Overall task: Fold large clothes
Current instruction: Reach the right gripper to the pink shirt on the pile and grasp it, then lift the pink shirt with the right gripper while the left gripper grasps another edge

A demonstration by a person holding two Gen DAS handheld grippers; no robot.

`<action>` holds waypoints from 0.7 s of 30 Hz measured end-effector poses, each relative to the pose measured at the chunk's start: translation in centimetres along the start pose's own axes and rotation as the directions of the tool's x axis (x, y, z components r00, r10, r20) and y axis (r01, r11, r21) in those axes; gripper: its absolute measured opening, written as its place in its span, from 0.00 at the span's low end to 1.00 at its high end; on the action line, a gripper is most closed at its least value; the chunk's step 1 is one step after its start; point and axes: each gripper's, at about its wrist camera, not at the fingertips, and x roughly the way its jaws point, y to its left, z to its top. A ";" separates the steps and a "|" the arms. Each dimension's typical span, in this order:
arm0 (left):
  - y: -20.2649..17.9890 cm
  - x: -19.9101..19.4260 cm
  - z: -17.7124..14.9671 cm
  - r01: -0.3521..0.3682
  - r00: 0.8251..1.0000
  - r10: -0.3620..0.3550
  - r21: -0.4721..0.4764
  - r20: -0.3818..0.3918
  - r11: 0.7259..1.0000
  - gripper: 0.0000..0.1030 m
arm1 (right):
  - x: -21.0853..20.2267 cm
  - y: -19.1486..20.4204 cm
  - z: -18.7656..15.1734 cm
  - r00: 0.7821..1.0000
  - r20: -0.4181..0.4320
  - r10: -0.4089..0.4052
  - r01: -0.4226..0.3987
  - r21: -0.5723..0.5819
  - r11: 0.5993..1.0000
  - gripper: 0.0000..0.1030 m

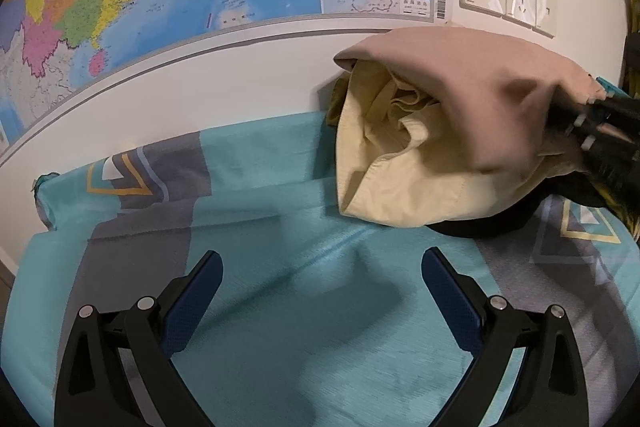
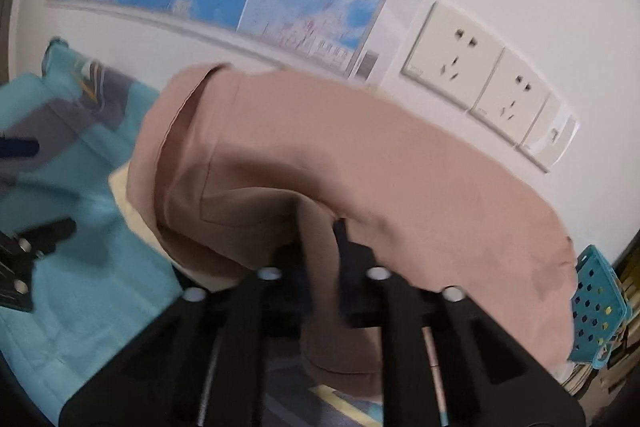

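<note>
Right gripper (image 2: 320,247) pinches a fold of the tan garment (image 2: 360,163), lifted over the cream garment (image 1: 400,187) on the teal sheet (image 1: 280,307), while the left gripper (image 1: 322,267) hangs spread wide, holding nothing.

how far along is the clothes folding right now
Early. Nothing looks folded yet: the cream garment lies bunched on the teal bedsheet against the wall. In hand: the right hand-held gripper is shut on the pink-brown garment, lifting it. The left hand-held gripper hangs open, empty. Left: spreading and folding both.
</note>
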 end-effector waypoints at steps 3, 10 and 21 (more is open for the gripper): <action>0.4 0.2 0.4 -0.011 1.000 0.011 0.016 0.016 1.000 0.93 | -3.2 -2.7 2.0 0.996 0.087 0.027 -0.035 0.086 0.996 0.06; 1.1 -0.3 3.9 0.039 0.985 -0.051 0.075 0.163 0.996 0.93 | -12.5 -11.2 8.5 0.963 0.270 -0.016 -0.044 0.215 0.976 0.05; -5.3 -2.2 6.9 0.318 0.829 -0.432 0.334 0.357 0.887 0.93 | -20.5 -17.6 12.7 0.912 0.410 -0.030 -0.082 0.253 0.964 0.05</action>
